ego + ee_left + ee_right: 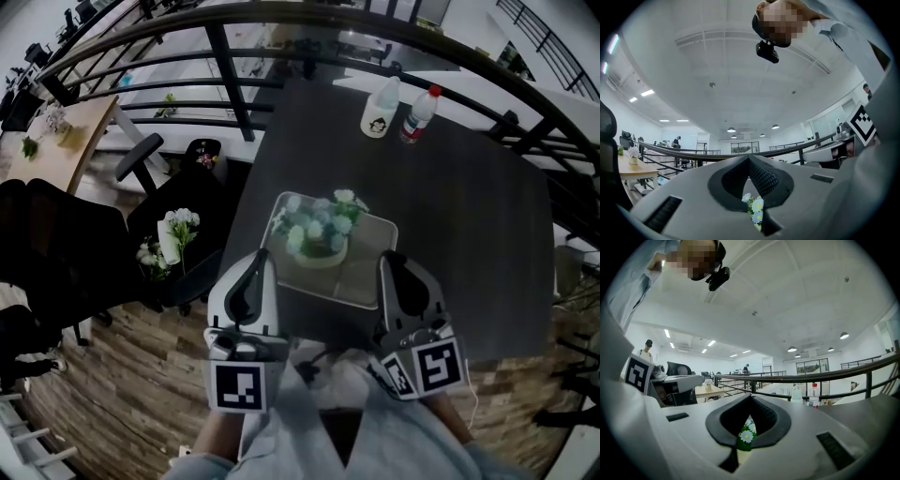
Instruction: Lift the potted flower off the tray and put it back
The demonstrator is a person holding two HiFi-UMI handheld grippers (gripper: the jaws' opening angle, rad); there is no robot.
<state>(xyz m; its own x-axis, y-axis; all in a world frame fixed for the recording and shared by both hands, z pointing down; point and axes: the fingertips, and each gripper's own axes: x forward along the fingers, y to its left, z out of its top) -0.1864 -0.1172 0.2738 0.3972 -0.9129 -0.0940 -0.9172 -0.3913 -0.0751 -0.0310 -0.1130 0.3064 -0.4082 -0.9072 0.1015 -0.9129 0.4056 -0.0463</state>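
Note:
The potted flower (319, 231), pale blue and white blooms in a light pot, stands on the square glass-like tray (368, 270) on the dark table (469, 216). My left gripper (257, 261) is at the tray's near left corner, jaws shut and empty. At the tray's near right edge my right gripper (394, 260) is also shut and empty. In the left gripper view the closed left gripper (749, 157) leaves a small gap that shows the flowers (755, 206). The right gripper view shows the closed right gripper (751, 396) with a daisy (747, 435) behind it.
A white bottle (380, 111) and a red-capped clear bottle (419, 114) stand at the table's far side. A dark railing (234, 70) runs behind. Left of the table a black office chair (178, 267) carries another bunch of flowers (176, 230). A wooden desk (70, 131) is further left.

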